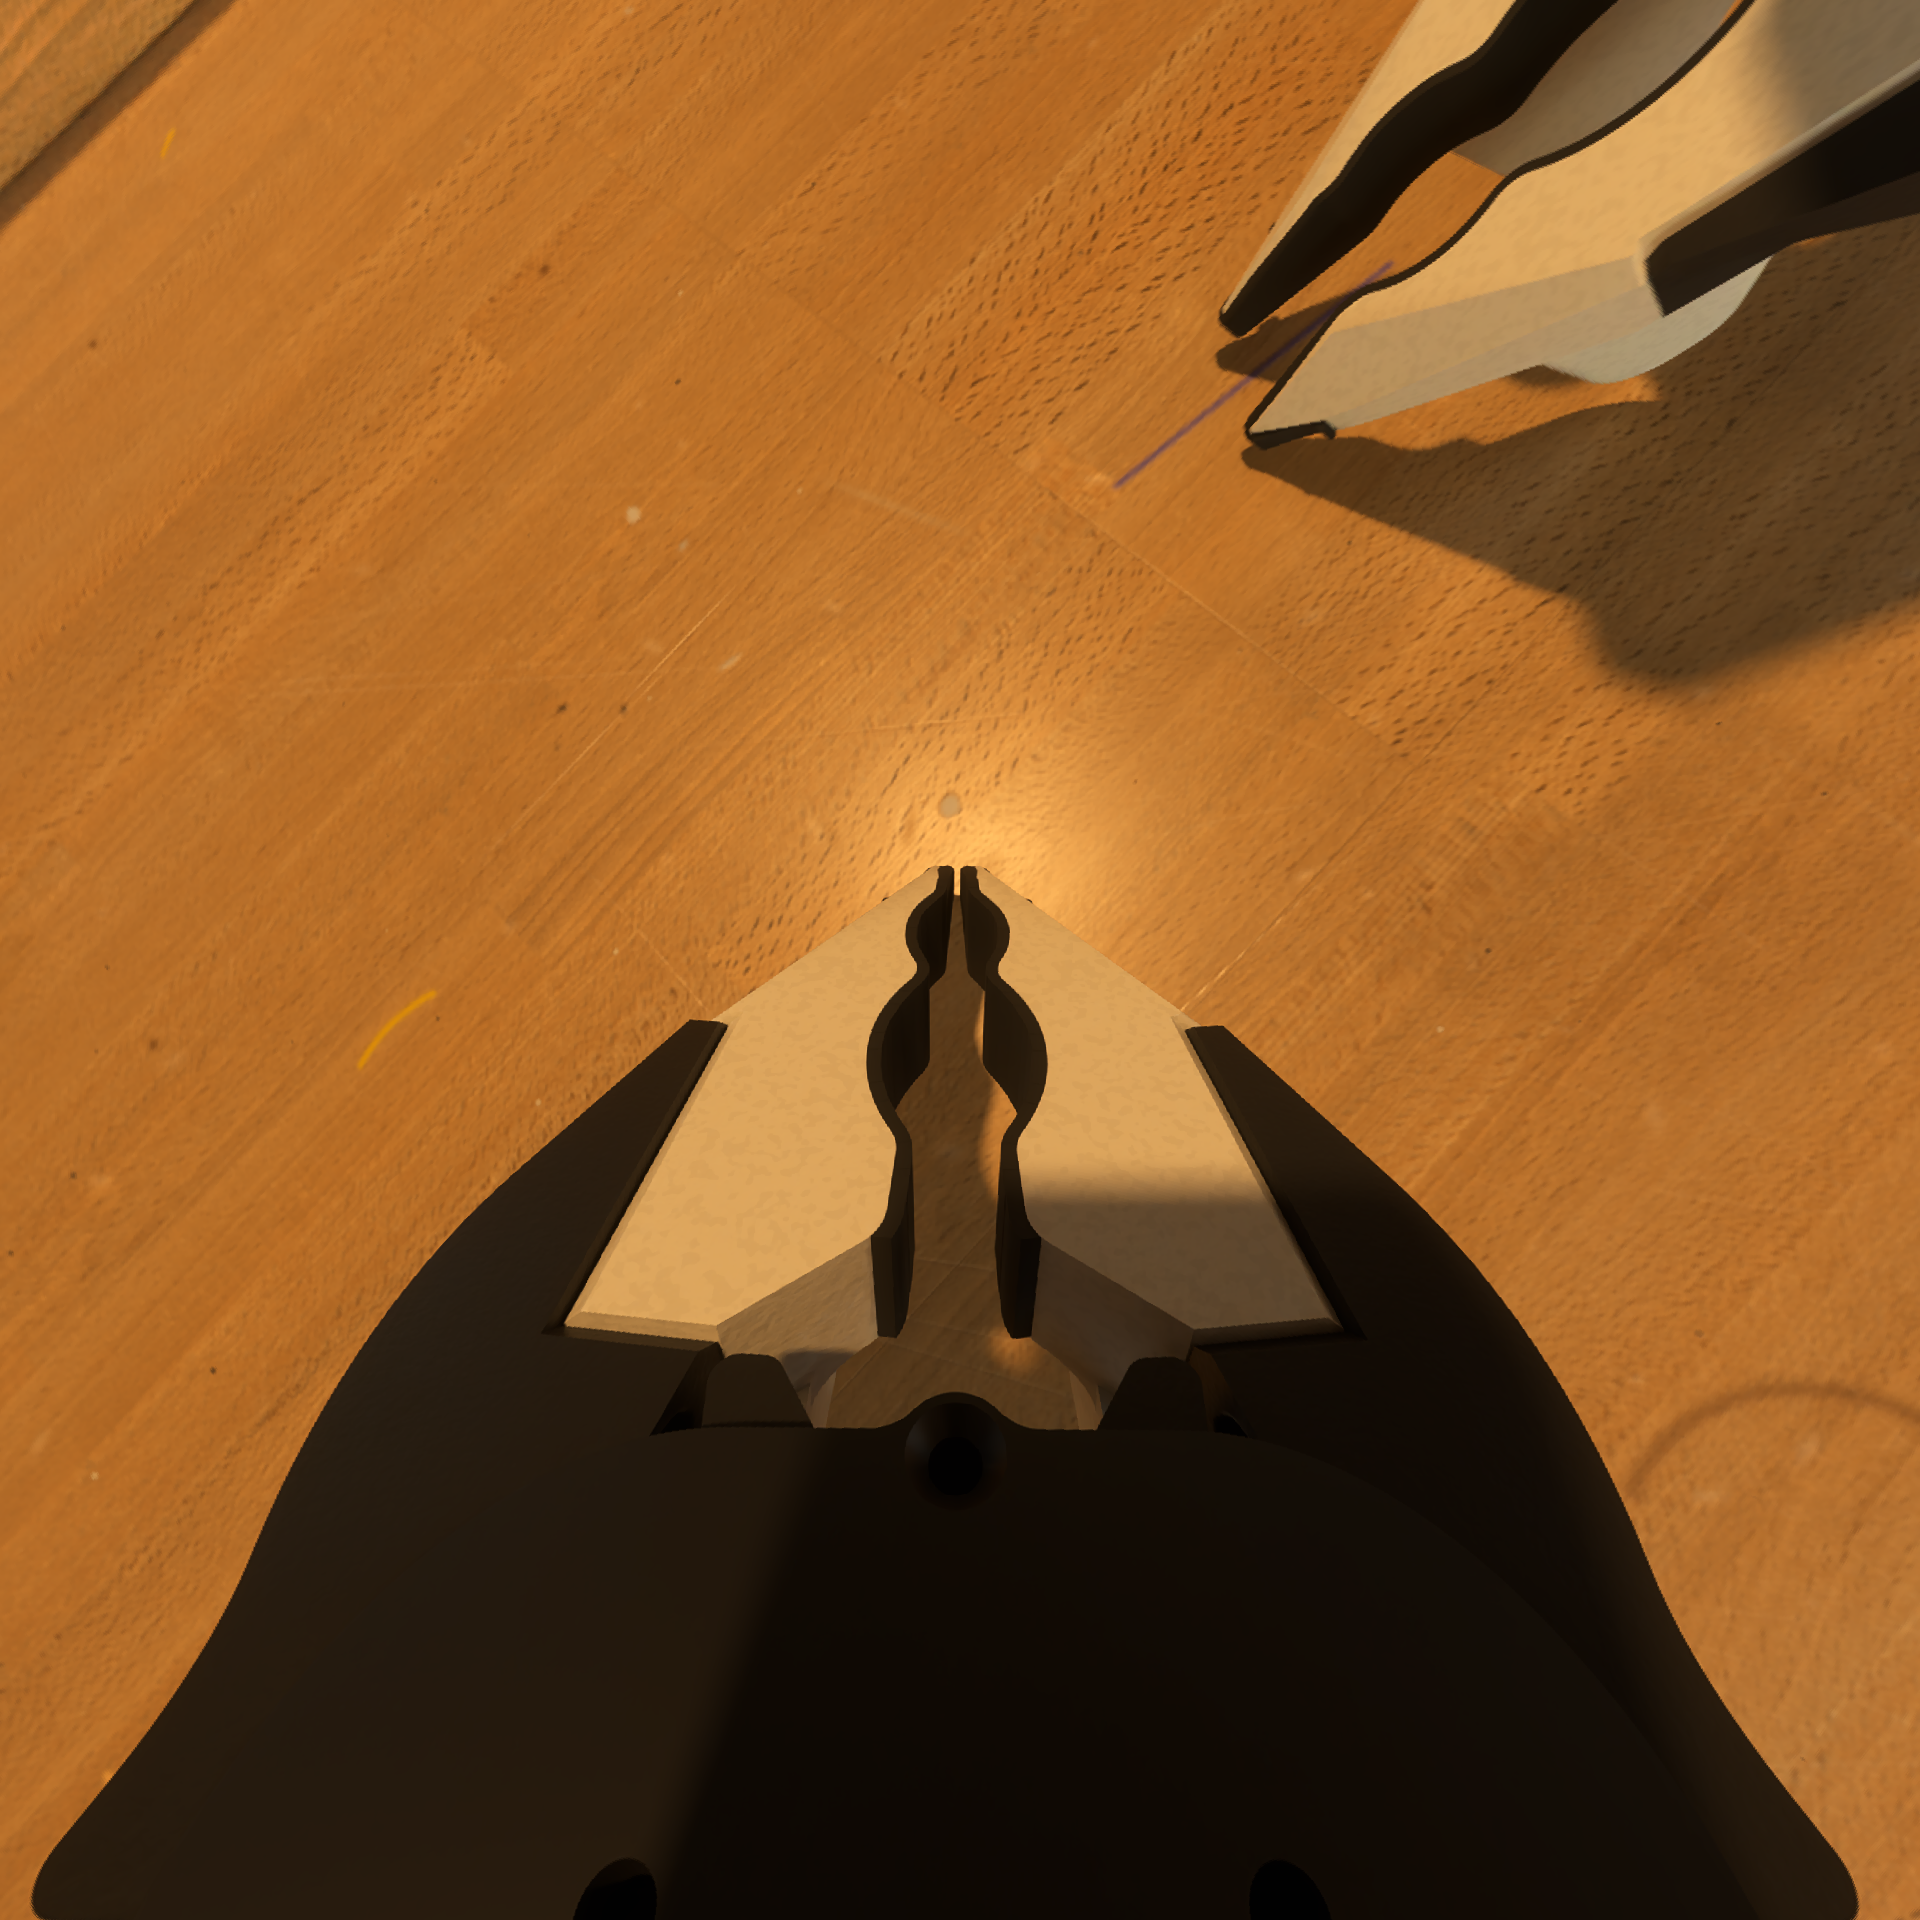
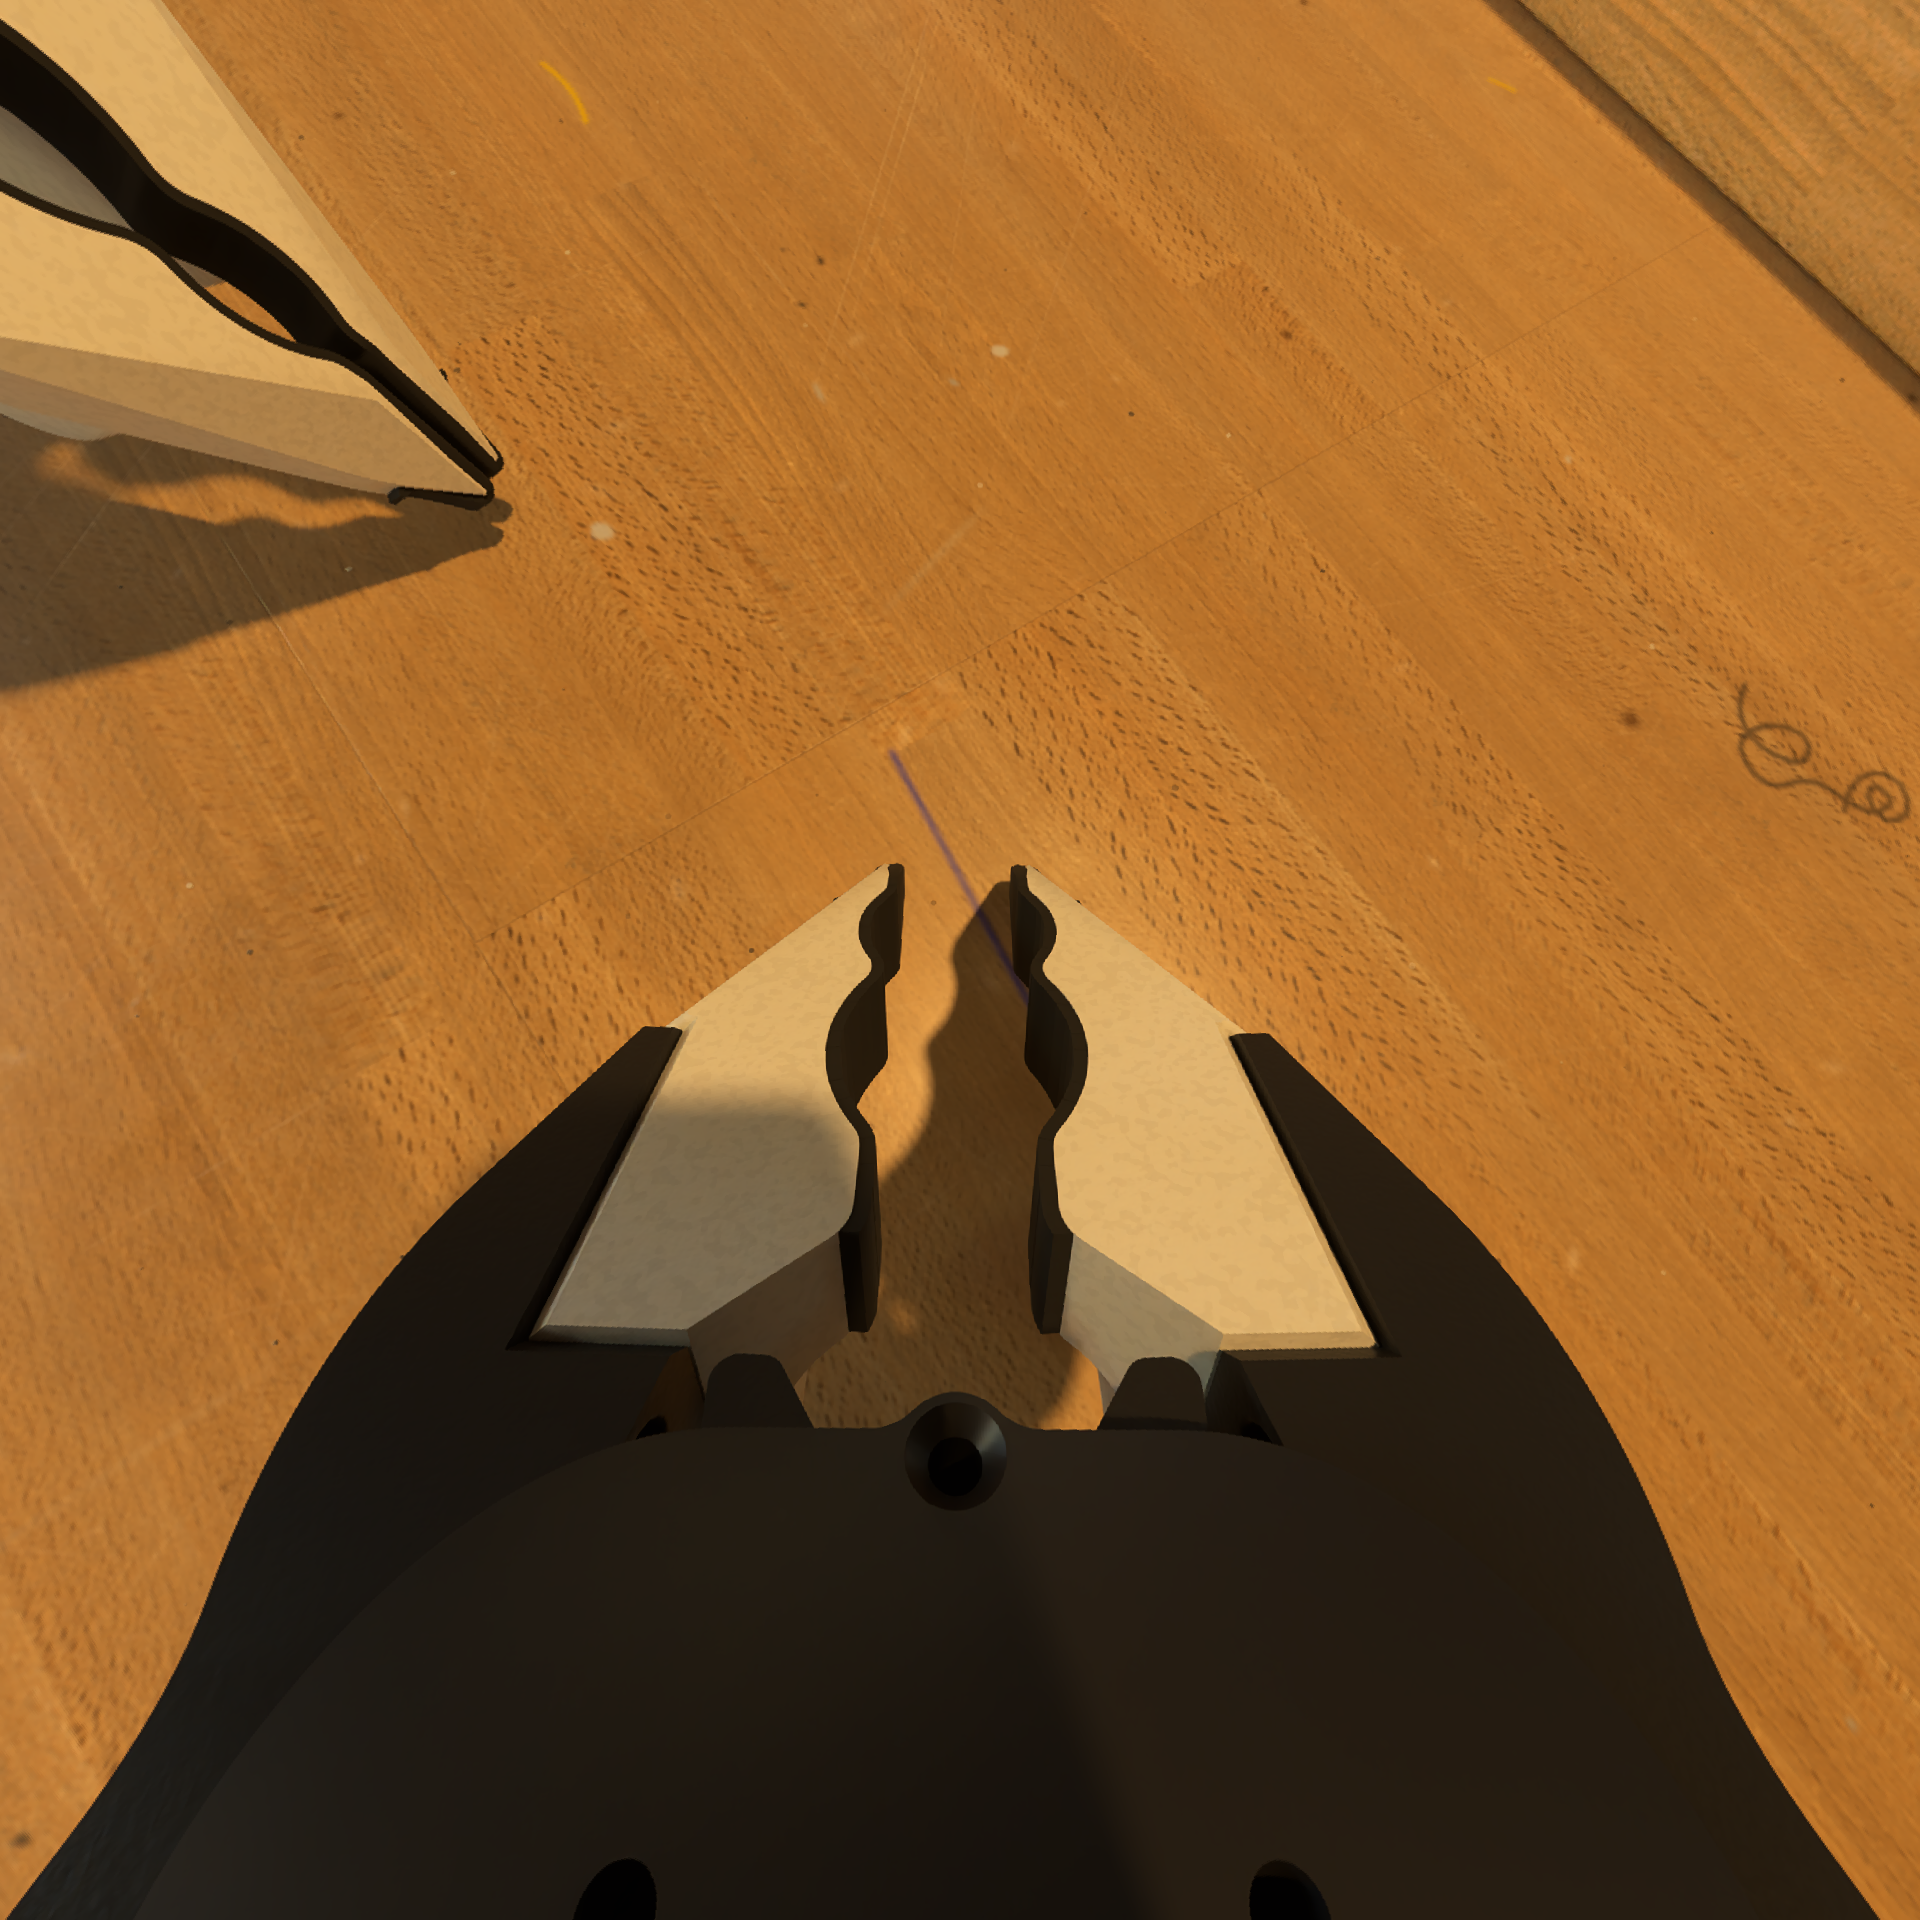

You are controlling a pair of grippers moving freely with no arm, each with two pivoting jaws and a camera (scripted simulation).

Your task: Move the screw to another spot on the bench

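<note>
Scuffed wooden bench [image 2: 1351,520], purple scratch [image 2: 940,852].

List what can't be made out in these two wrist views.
- Screw: seen in neither view, so its place is unknown.
- Thin purple line on the wooden bench: its near end passes behind the open right gripper.
- Shut left gripper: no visible contents.
</note>
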